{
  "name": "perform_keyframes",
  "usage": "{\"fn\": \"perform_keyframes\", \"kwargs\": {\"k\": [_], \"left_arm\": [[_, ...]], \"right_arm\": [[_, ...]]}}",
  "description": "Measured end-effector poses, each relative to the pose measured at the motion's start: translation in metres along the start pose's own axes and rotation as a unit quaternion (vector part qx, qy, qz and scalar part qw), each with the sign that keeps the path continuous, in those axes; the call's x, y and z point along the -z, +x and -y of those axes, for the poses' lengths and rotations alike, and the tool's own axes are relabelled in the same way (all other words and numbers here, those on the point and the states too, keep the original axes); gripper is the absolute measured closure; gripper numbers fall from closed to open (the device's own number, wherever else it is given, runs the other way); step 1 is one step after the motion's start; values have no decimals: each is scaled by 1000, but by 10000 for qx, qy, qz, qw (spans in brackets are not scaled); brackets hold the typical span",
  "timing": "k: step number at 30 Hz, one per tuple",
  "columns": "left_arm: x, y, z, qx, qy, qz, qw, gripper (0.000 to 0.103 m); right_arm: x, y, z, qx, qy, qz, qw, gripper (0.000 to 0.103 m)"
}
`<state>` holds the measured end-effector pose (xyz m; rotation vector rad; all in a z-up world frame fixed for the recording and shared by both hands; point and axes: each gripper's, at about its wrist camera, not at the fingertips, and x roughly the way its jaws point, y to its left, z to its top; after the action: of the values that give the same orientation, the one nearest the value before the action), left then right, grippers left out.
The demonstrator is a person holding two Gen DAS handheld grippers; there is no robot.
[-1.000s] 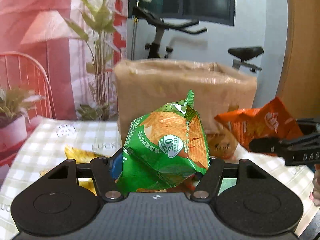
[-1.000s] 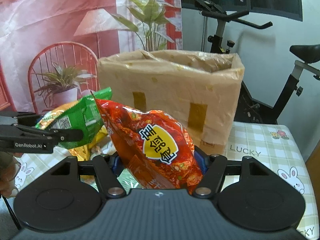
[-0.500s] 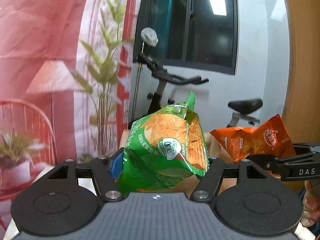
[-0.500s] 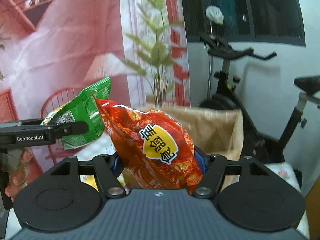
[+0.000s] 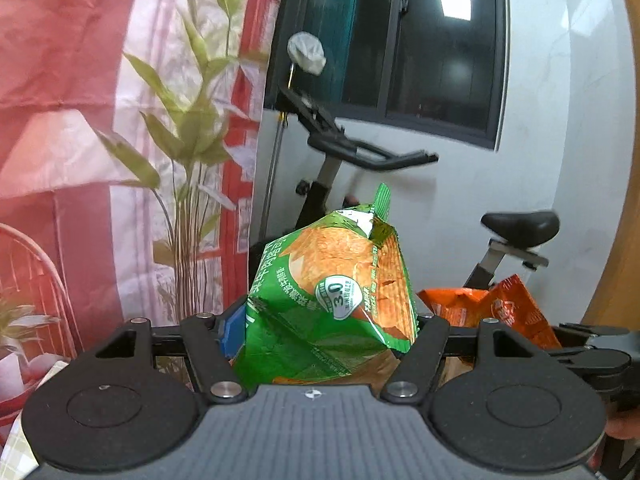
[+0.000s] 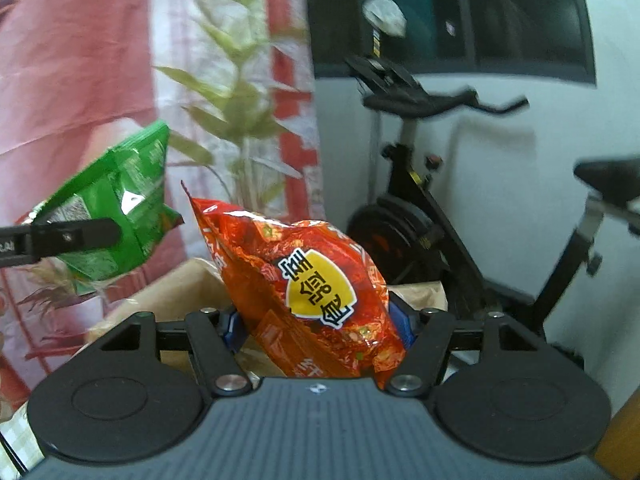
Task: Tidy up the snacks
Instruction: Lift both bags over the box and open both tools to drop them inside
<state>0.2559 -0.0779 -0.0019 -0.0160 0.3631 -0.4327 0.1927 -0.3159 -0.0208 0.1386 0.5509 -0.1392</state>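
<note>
My left gripper (image 5: 326, 332) is shut on a green snack bag (image 5: 332, 300), which stands upright between the fingers and hides their tips. My right gripper (image 6: 320, 328) is shut on a red snack bag with a yellow badge (image 6: 312, 292). In the left wrist view the red bag (image 5: 492, 312) shows at the right, level with the green one. In the right wrist view the green bag (image 6: 116, 216) hangs at the left, higher up, with a left finger (image 6: 72, 236) across it. Below both bags lies the rim of a brown open-topped box (image 6: 168, 292).
An exercise bike (image 6: 420, 208) stands behind the box against a white wall with a dark window (image 5: 436, 52). A red and white backdrop with a printed plant (image 5: 120, 140) fills the left. A corner of checked tablecloth (image 6: 16, 436) shows at the bottom left.
Both grippers have risen and moved forward over the brown box with their bags still held. The box front and the tablecloth have dropped almost out of view.
</note>
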Motion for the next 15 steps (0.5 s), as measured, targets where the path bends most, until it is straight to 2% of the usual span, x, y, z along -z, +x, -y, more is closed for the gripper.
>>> {"fn": "perform_keyframes", "kwargs": {"k": [3,6,9,10,11,13,15], "left_arm": [[6,14,-1,-89,133,-139,9998,33],[13,19,-6,-136,40,-252,9996,32],[18,21,-10,-82,-9,-372,9993,25],[19,20,-12,-87,-40,-397,9992,18],[19,19,-13,-117,-77,-388,9992,15],[19,15,-16,-140,-144,-366,9991,15],[19,9,-18,-131,-176,-385,9990,14]], "right_arm": [[7,15,11,38,167,-215,9996,34],[14,20,13,37,45,-316,9995,32],[18,21,12,55,-27,-390,9992,29],[19,21,12,75,-34,-387,9992,28],[20,19,12,93,-27,-369,9993,23],[20,17,11,102,7,-335,9994,14],[20,11,9,74,-34,-268,9996,14]]}}
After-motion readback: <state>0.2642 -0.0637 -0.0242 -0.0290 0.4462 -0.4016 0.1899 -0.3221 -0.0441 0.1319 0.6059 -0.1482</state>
